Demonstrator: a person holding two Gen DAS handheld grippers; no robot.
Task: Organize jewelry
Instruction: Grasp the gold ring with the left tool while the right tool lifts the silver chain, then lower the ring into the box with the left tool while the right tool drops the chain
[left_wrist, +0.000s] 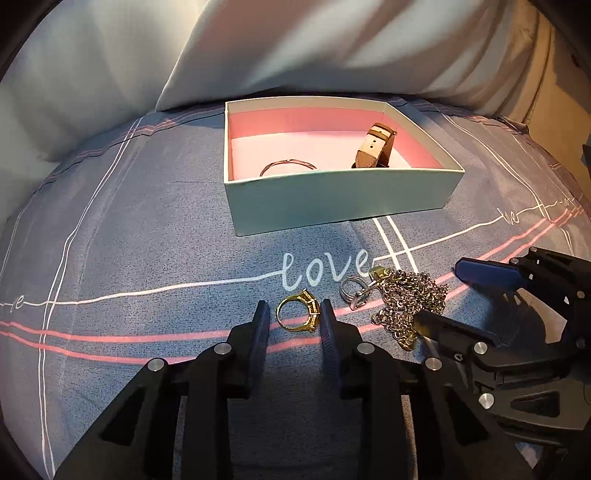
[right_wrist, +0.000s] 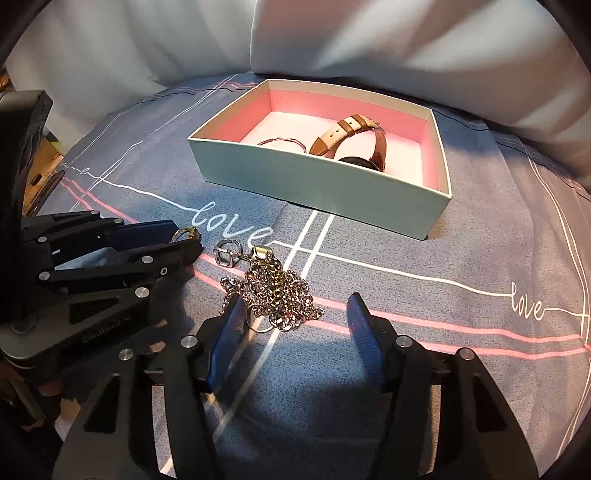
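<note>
A gold ring (left_wrist: 298, 311) lies on the bedspread between the fingertips of my left gripper (left_wrist: 291, 314), which is open around it; the ring's top shows in the right wrist view (right_wrist: 186, 233). A silver ring (left_wrist: 354, 290) (right_wrist: 226, 253) lies beside a heaped chain necklace (left_wrist: 408, 301) (right_wrist: 275, 291). My right gripper (right_wrist: 295, 314) is open, its fingertips either side of the chain's near edge; it also shows in the left wrist view (left_wrist: 439, 291). The mint box (left_wrist: 343, 195) (right_wrist: 306, 184) with pink lining holds a thin bangle (left_wrist: 288, 166) (right_wrist: 282, 142) and a brown-strapped watch (left_wrist: 376, 146) (right_wrist: 351, 142).
The bed is covered with a blue-grey spread printed with white and pink lines and the word "love" (left_wrist: 325, 267). White pillows (left_wrist: 295, 48) (right_wrist: 406, 40) lie behind the box. The bed's edge and a floor area show at far left in the right wrist view (right_wrist: 40, 162).
</note>
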